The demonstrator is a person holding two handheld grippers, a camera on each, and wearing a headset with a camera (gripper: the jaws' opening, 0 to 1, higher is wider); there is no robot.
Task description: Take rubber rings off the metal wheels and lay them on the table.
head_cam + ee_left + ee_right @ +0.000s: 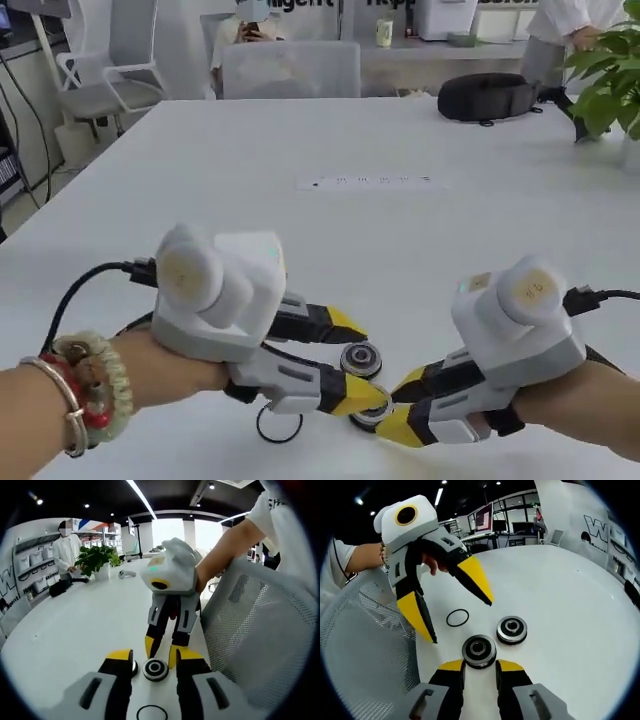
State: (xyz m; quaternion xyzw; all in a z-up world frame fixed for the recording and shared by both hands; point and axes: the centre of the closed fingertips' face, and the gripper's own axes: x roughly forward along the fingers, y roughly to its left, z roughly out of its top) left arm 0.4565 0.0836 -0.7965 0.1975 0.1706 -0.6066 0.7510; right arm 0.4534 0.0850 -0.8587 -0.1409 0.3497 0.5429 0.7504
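Observation:
Two metal wheels lie flat on the white table (pixel 400 230). One wheel (pixel 479 651) sits right at the yellow tips of my right gripper (pixel 480 667), whose jaws stand slightly apart beside its near rim. The other wheel (pixel 511 630) lies just beyond it. My left gripper (pixel 462 620) hovers over them with its jaws wide apart. In the left gripper view a wheel (pixel 155 669) shows between the left gripper's (pixel 154 661) jaws, with the right gripper's tips just behind it. A thin black rubber ring (pixel 280 425) lies loose on the table near the left gripper (pixel 365 365).
A mesh office chair (pixel 365 650) stands close to the table edge. Far across the table lie a black bag (pixel 490 97) and a potted plant (pixel 610 75). A person (pixel 67 550) stands by the plant. The wide table middle is bare.

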